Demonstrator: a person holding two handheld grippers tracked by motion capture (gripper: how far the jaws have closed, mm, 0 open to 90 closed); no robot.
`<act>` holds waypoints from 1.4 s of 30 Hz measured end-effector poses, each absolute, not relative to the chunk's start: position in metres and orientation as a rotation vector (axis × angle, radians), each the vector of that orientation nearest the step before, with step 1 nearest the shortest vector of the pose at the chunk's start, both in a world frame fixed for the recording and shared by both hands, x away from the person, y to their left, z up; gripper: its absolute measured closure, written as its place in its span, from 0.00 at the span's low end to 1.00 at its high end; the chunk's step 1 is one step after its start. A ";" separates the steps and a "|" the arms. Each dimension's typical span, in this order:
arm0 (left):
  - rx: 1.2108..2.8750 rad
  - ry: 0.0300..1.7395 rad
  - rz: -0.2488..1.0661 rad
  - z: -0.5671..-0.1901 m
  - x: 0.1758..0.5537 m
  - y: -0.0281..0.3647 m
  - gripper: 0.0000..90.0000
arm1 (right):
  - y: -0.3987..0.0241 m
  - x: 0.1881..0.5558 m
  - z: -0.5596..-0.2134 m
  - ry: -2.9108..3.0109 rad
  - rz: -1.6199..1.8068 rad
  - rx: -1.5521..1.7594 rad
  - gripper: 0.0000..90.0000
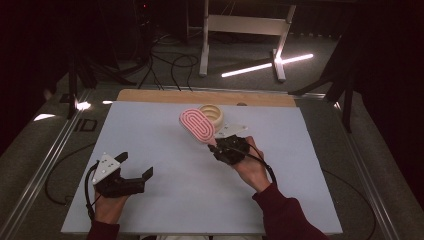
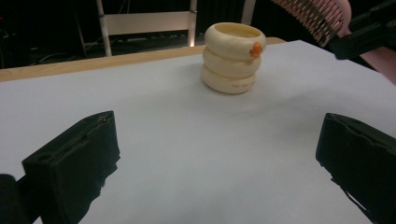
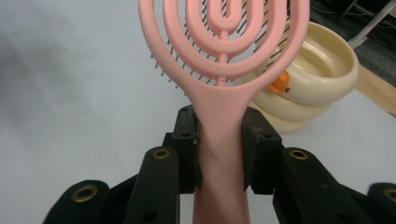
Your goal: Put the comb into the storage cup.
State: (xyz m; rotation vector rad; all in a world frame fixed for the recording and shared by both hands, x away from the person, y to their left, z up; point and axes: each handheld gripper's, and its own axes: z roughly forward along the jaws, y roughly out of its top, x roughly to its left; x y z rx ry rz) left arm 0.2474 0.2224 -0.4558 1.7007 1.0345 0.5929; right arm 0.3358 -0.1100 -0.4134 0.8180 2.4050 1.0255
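A pink hairbrush (image 1: 197,125) with a ringed, open head is held by its handle in my right gripper (image 1: 216,145), which is shut on it; in the right gripper view the black pads (image 3: 187,147) clamp the handle of the brush (image 3: 222,135). The brush head hangs just in front of a cream ribbed cup (image 1: 212,114) with an orange spot (image 3: 279,82). My left gripper (image 1: 136,166) stands open over the white board at the near left, nothing between its jaws. In the left gripper view the cup (image 2: 233,58) stands upright ahead, and the brush bristles (image 2: 313,18) show at the top right.
A white board (image 1: 165,165) covers the table, with a wooden strip (image 1: 165,96) along its far edge. Metal rails run down both sides. Beyond the table stand a white frame's legs (image 1: 205,45) and cables on the floor.
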 end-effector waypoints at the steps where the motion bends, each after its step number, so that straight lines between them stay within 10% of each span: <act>1: 1.699 1.033 0.592 -0.455 0.248 0.221 0.00 | -0.109 0.335 -0.413 2.409 1.020 0.816 0.78; 42: 1.678 0.994 0.481 -0.432 0.277 0.179 0.00 | -0.090 0.325 -0.424 2.421 1.066 0.773 0.78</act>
